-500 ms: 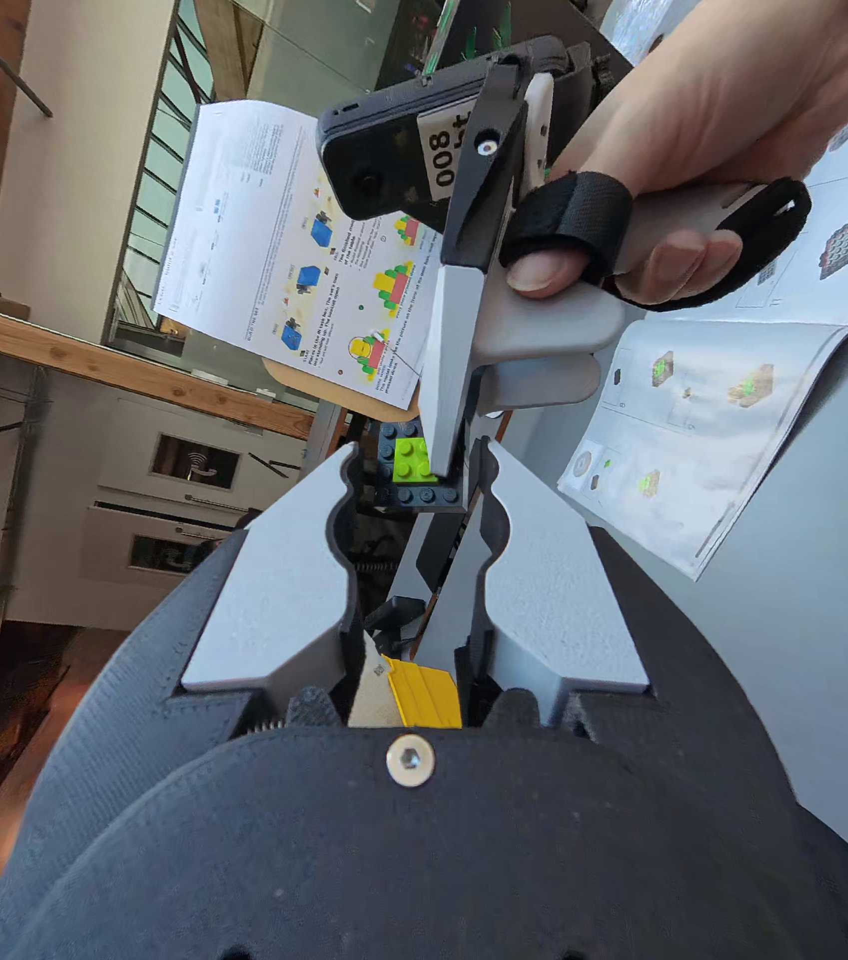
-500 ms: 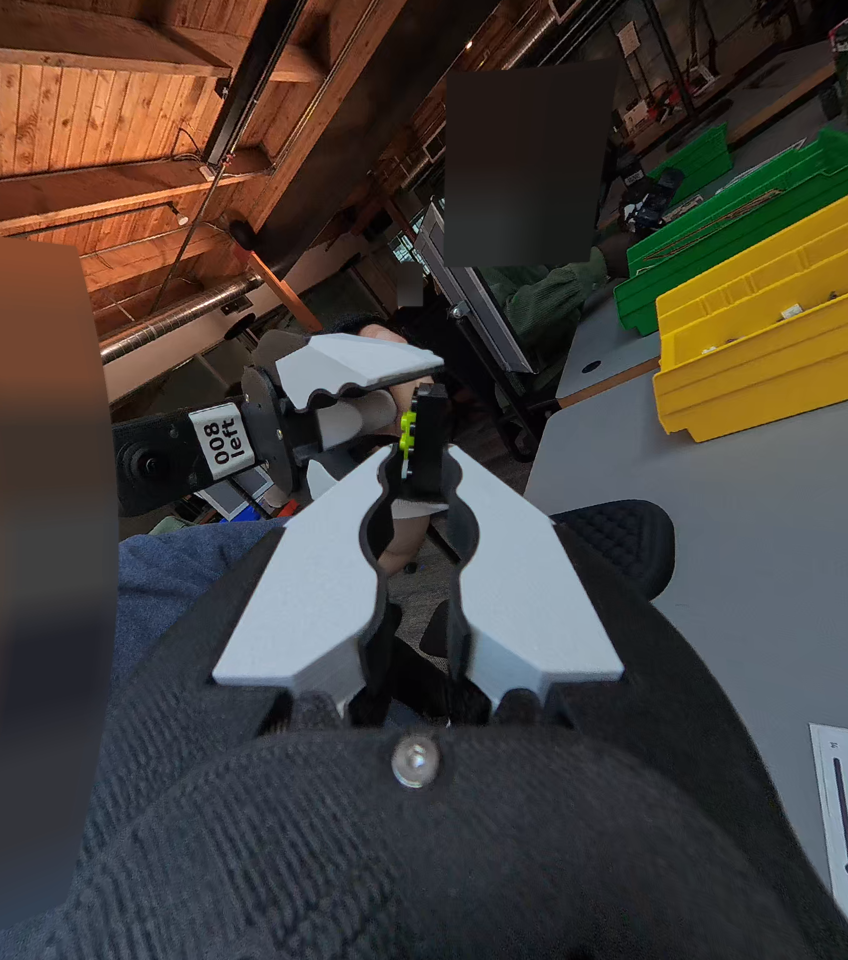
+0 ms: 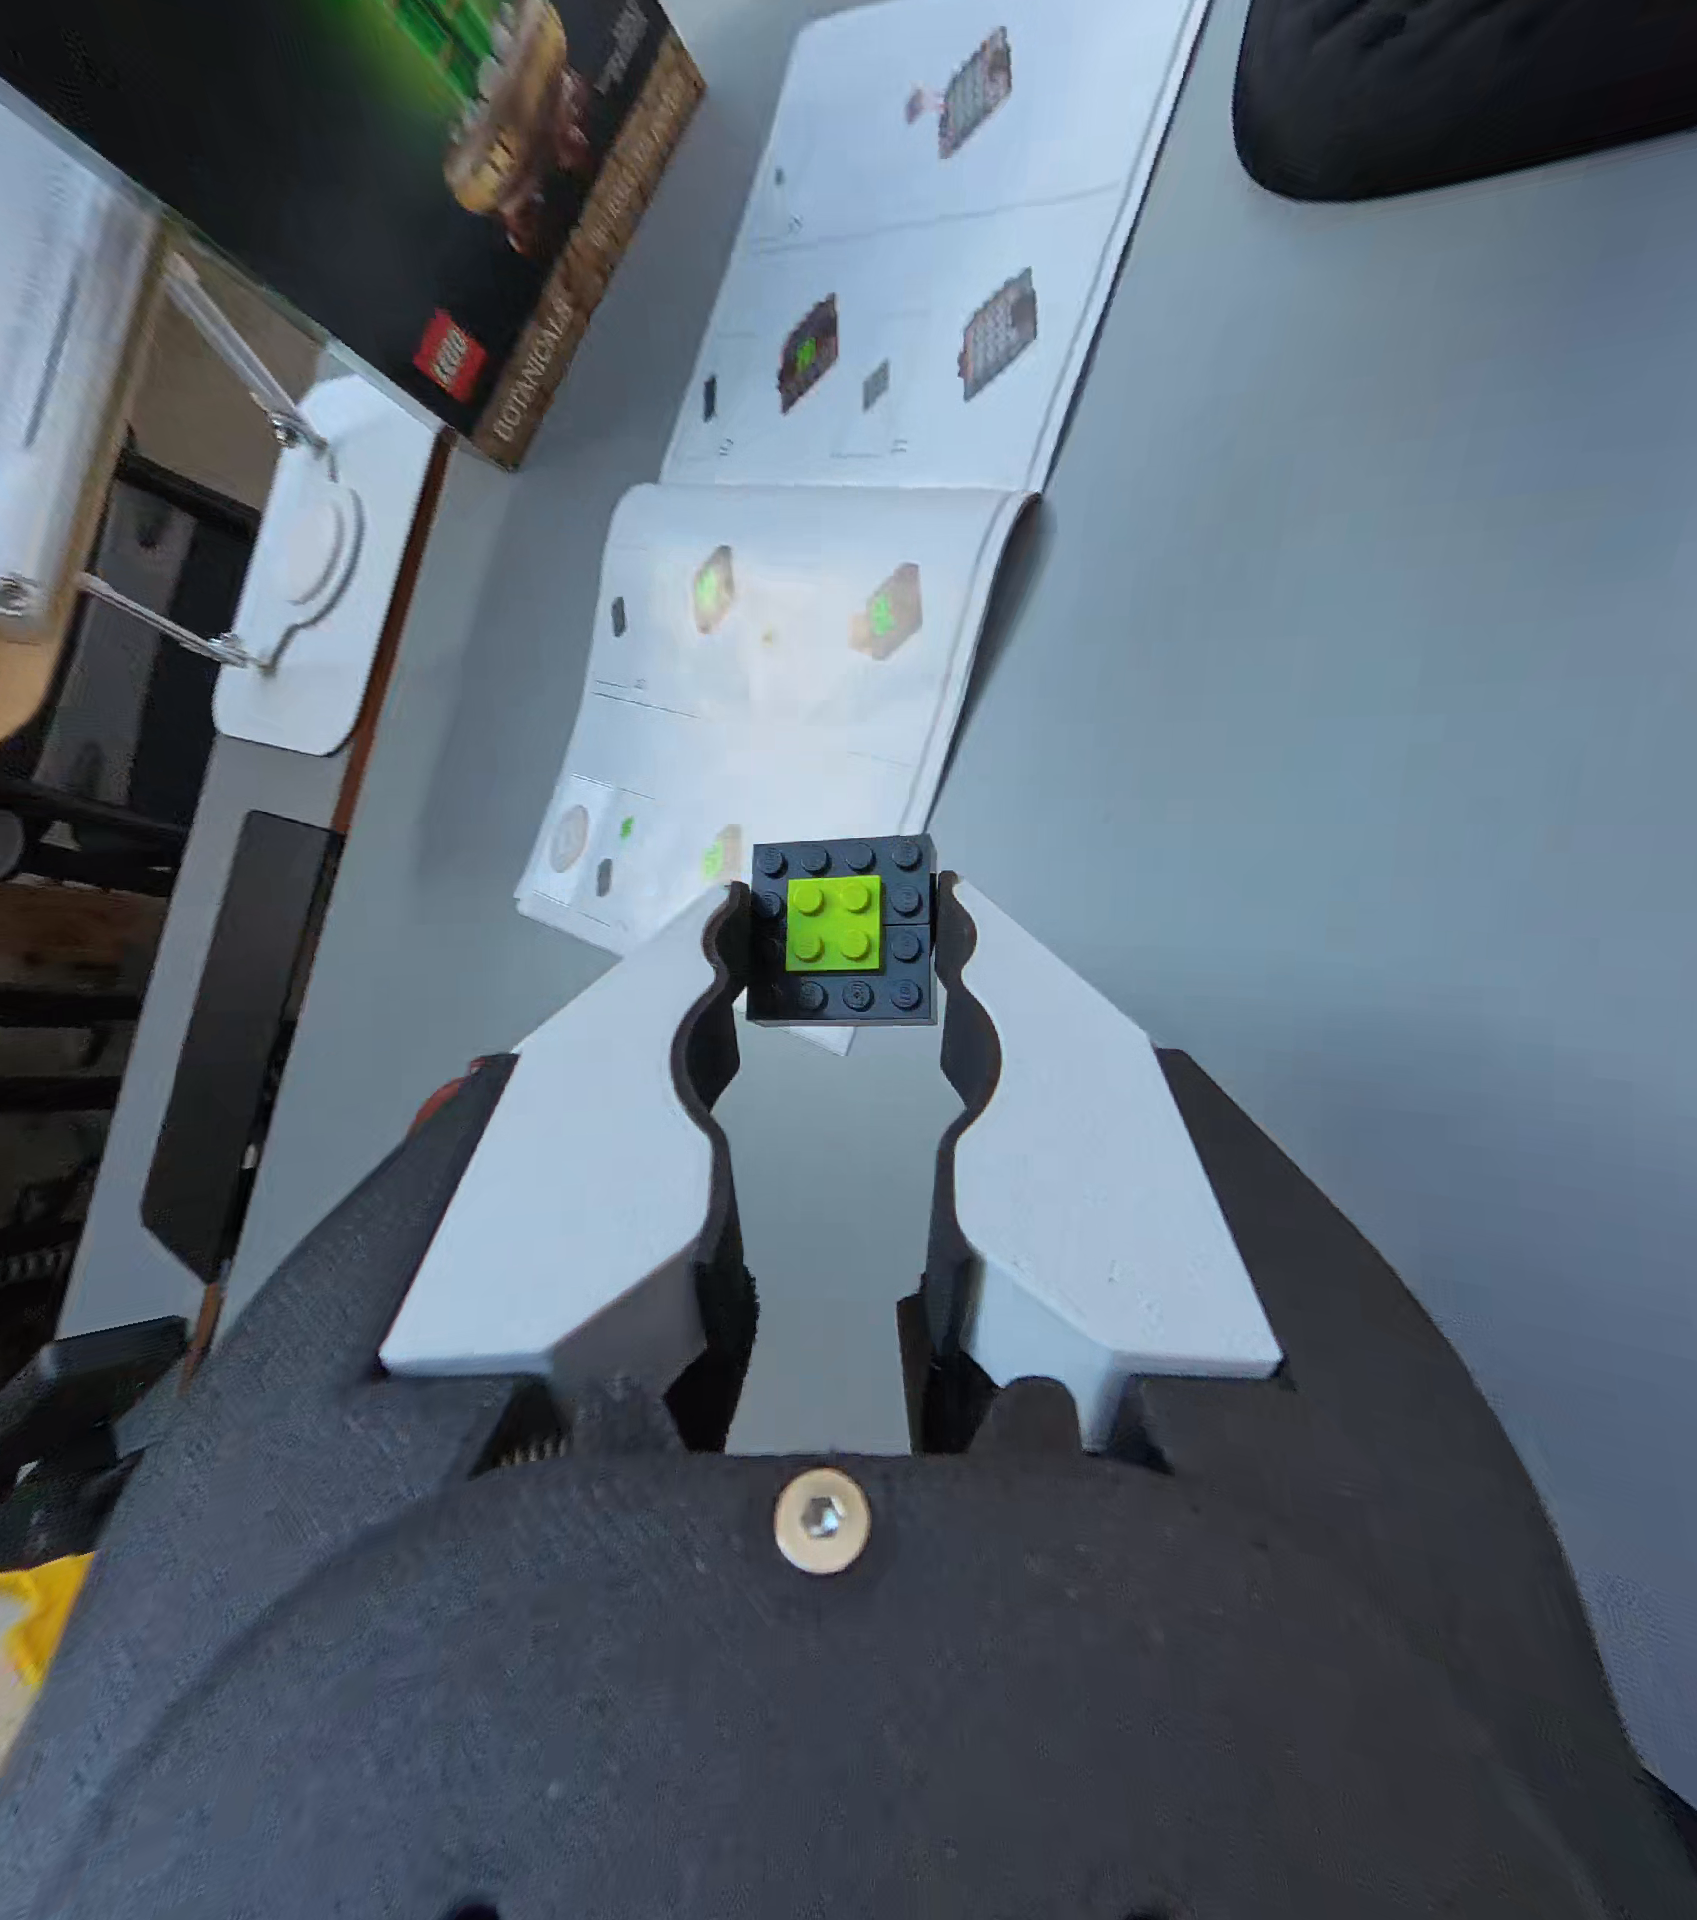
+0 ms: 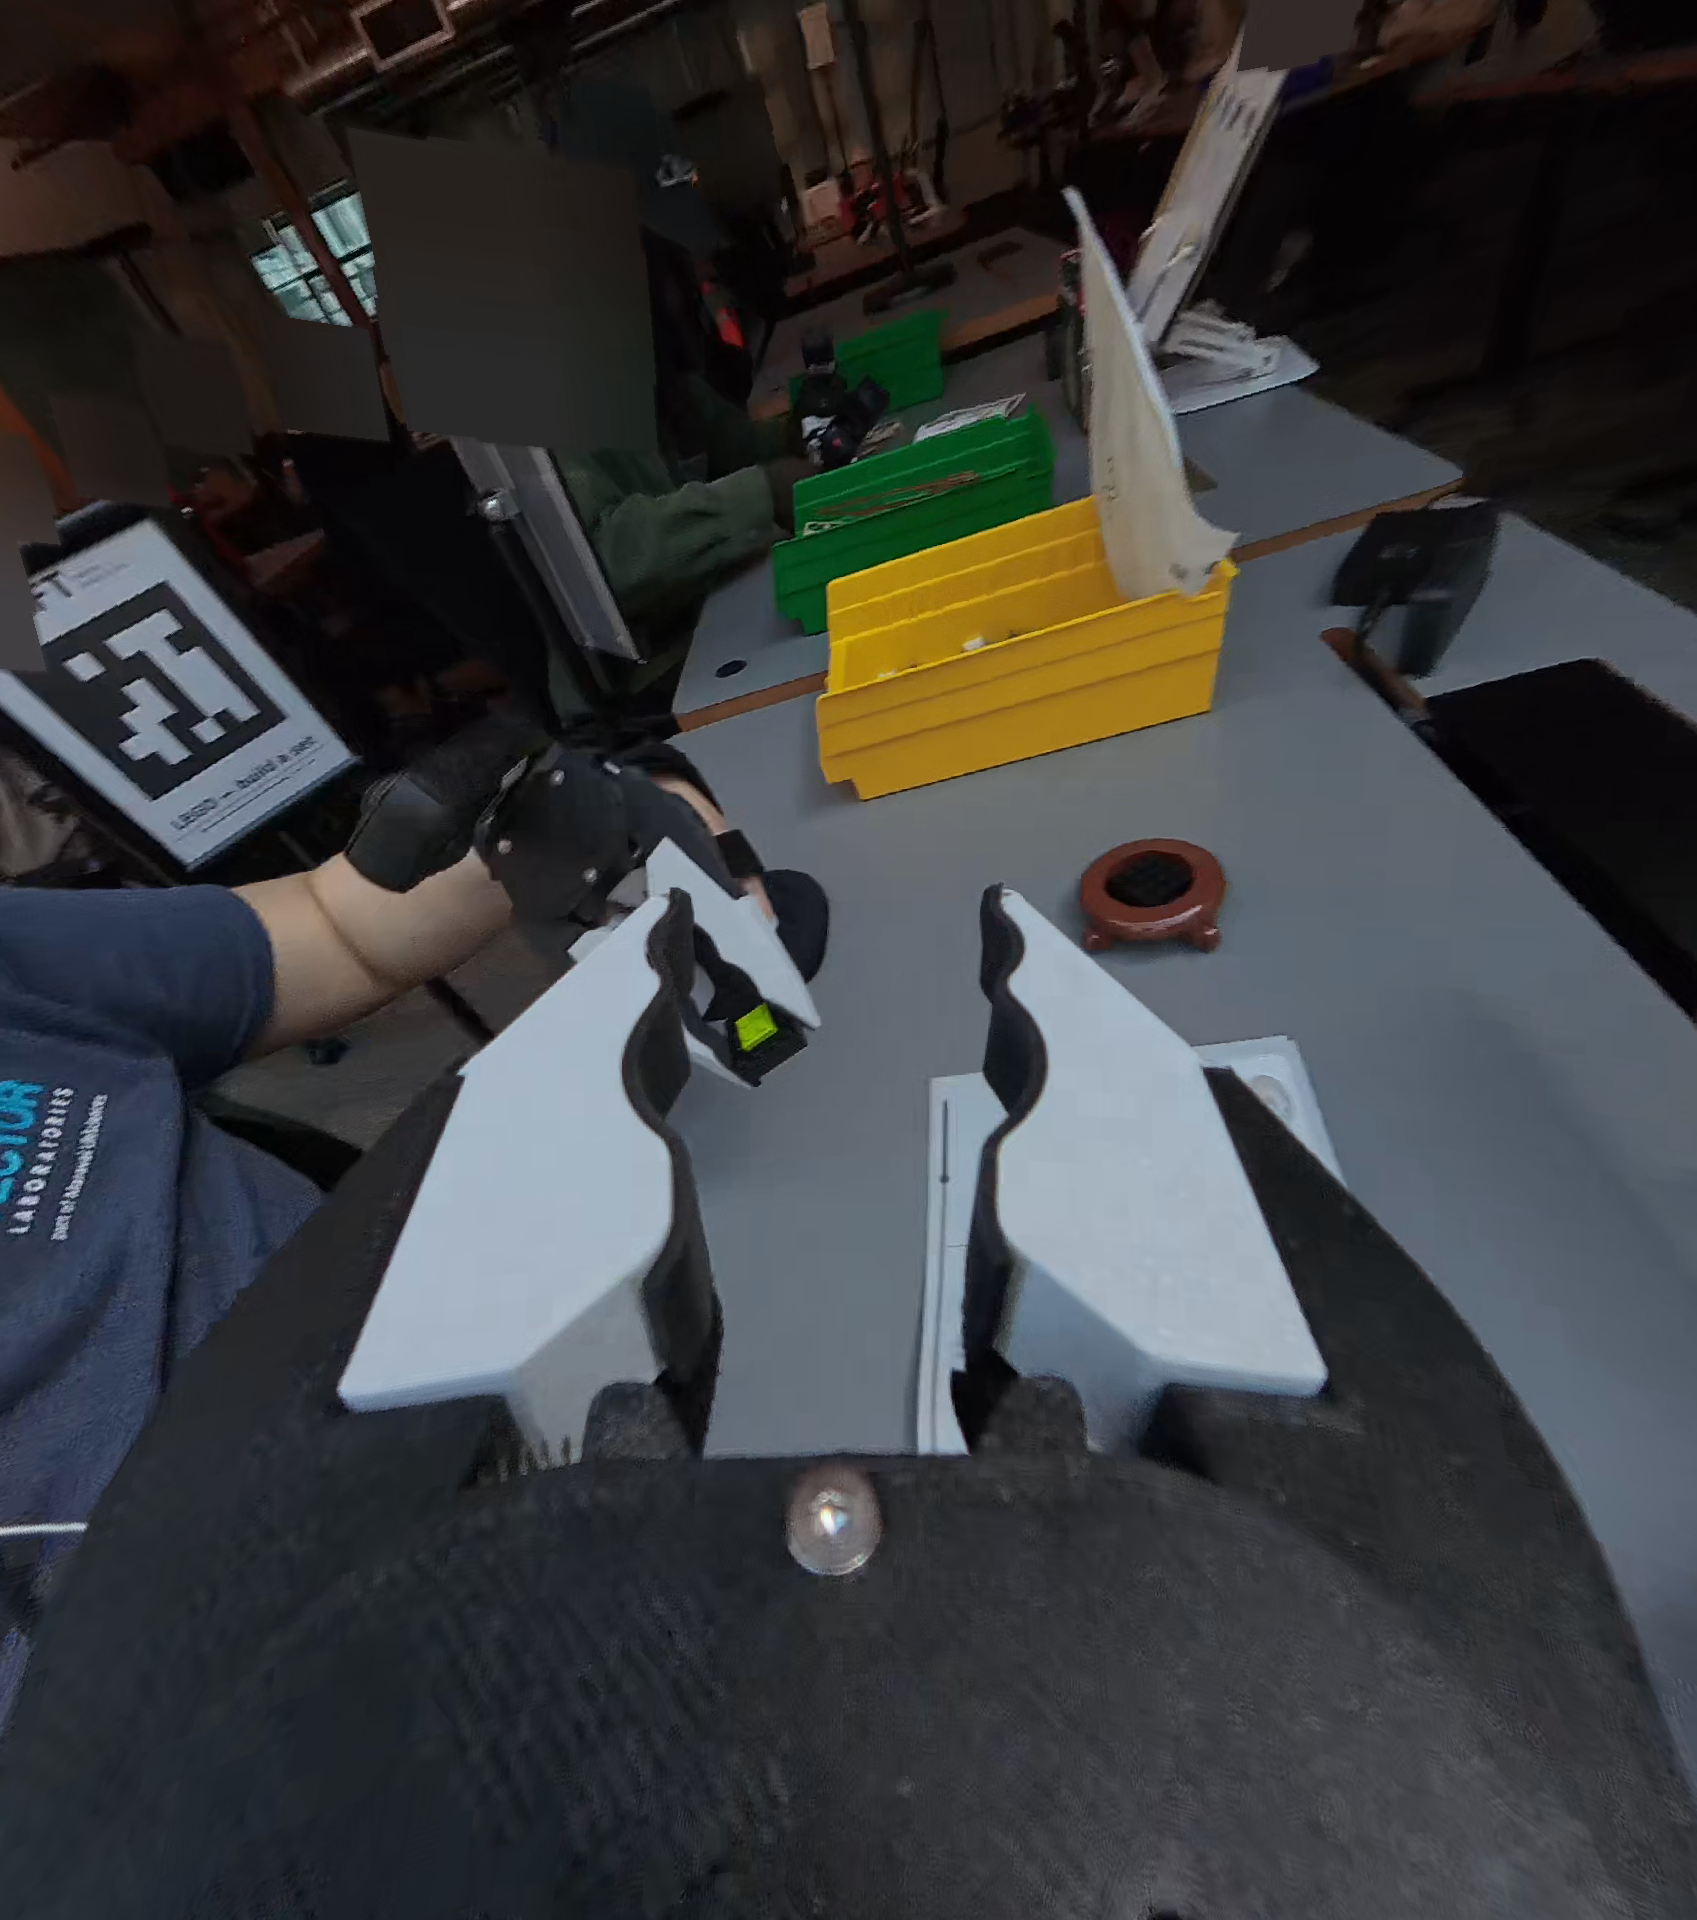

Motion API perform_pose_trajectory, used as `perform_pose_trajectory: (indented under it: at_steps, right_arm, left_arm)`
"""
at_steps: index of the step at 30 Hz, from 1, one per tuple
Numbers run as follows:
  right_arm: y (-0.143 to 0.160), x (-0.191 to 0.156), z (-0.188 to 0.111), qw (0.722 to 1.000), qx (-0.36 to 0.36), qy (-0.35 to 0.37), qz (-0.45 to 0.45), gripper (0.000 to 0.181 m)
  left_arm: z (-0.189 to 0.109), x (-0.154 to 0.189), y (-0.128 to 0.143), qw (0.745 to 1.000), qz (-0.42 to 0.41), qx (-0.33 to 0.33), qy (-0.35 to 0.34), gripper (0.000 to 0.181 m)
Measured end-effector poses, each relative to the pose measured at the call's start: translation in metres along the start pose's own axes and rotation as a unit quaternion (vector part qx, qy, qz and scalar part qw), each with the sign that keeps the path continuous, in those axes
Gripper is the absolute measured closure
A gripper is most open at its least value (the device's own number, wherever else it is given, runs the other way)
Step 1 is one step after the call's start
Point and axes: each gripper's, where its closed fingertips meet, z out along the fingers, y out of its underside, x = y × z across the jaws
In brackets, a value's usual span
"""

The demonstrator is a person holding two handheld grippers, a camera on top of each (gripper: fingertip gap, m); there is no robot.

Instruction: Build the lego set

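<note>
The left gripper (image 3: pixel 842 920) pinches a small black plate assembly (image 3: pixel 842 928) by its side edges, a lime square brick (image 3: pixel 831 923) seated on its studs, held above the grey table (image 3: pixel 1395 831). The right gripper (image 4: pixel 828 914) stands wide and empty over that table. Beyond lies the open instruction booklet (image 3: pixel 792 665), then the reddish-brown round base (image 4: pixel 1151 889) and the yellow bin (image 4: pixel 1020 665). The build looks early; the next move probably calls for the right gripper to fetch the next piece.
</note>
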Motion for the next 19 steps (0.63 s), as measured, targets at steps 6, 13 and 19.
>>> perform_pose_trajectory:
  at_steps: [6, 13, 19]
  right_arm:
    - [0.019, 0.094, -0.071, 0.964, -0.043, 0.259, -0.036, 0.126]
    - [0.022, 0.107, -0.084, 0.946, -0.069, 0.307, -0.077, 0.128]
    - [0.030, 0.115, -0.090, 0.934, -0.096, 0.330, -0.091, 0.128]
  left_arm:
    - [0.043, 0.042, 0.020, 0.992, -0.009, -0.007, 0.124, 0.148]
    - [0.063, 0.063, 0.027, 0.983, -0.010, -0.025, 0.180, 0.148]
    - [0.063, 0.062, 0.032, 0.983, -0.014, -0.029, 0.181, 0.148]
